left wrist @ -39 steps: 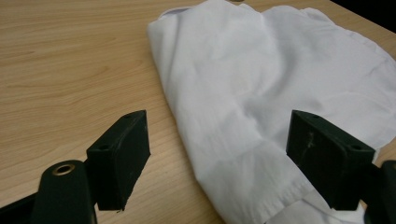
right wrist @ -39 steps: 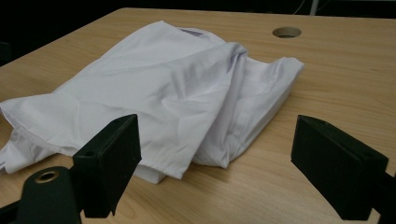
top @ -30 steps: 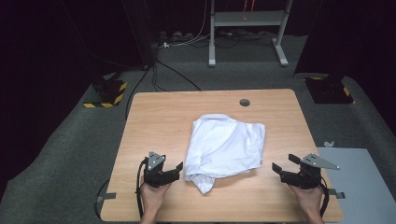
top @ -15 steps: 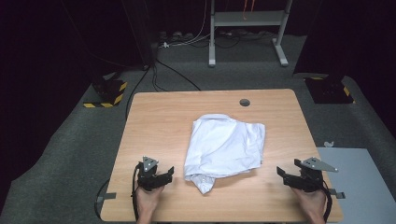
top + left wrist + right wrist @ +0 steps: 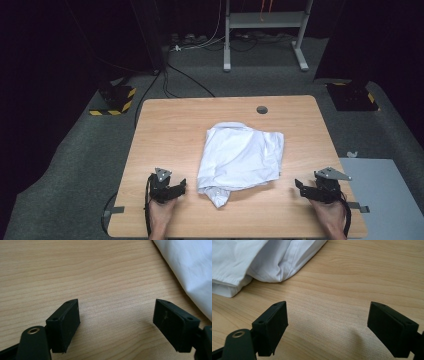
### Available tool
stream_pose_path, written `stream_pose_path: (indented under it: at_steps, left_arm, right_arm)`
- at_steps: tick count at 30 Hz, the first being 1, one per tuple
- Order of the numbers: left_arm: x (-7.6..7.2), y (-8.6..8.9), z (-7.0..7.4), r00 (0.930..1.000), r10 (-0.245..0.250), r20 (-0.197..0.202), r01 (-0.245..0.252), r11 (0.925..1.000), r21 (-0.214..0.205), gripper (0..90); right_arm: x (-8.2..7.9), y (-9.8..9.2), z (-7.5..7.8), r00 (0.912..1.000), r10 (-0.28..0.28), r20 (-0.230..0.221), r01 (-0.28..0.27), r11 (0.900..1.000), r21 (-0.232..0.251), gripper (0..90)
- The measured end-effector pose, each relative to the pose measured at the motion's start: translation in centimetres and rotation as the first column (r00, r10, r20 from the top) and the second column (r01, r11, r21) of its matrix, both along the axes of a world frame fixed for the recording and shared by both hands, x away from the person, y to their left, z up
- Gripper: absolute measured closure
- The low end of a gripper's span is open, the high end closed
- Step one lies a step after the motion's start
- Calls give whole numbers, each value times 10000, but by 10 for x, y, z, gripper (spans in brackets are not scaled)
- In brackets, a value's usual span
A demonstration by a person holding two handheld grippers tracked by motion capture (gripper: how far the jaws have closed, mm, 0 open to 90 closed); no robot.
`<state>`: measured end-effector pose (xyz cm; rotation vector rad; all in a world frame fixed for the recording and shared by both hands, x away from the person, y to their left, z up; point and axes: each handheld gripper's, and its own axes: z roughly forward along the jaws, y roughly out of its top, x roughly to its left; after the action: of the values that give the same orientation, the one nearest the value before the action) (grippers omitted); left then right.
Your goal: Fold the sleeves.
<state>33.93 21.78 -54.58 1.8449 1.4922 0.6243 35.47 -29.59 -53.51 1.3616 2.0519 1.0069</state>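
Two claws, left claw (image 5: 181,184) and right claw (image 5: 299,186), wide open and empty near the desk (image 5: 170,125) front edge; crumpled white shirt (image 5: 240,155) mid-desk between them, untouched.

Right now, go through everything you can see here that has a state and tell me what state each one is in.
White shirt: crumpled in a loose heap mid-table, lying free of both grippers.
Left gripper: jaws open, nothing between them, just off the shirt's edge.
Right gripper: jaws open, nothing between them, near the shirt's other side.
Table: wooden top, bearing the shirt alone.
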Motion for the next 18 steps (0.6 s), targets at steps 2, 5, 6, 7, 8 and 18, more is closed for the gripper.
stream_pose_path:
  at_steps: [2,5,6,7,8,18]
  left_arm:
    - [1,-1,0,10000,-14,19,14,9999,156,215]
    - [1,-4,-2,9999,-38,101,34,9992,402,211]
    - [1,-5,-2,9999,-44,111,39,9990,450,210]
    - [1,-5,-2,9999,-59,115,54,9990,452,207]
    - [1,-5,-2,9999,-73,116,68,9989,455,207]
    - [0,-6,-2,9999,-126,85,122,9989,462,198]
  right_arm:
    - [0,0,-1,10000,-31,-66,30,10000,-16,163]
    - [0,0,-2,9999,-71,-126,70,10000,-65,163]
    - [0,0,-2,9999,-82,-136,81,9999,-62,163]
    - [0,0,-3,9999,-77,-129,76,9999,-89,163]
    - [0,0,-3,9999,-69,-121,68,9999,-125,163]
    - [1,-1,-4,9996,-143,-223,141,9998,-127,161]
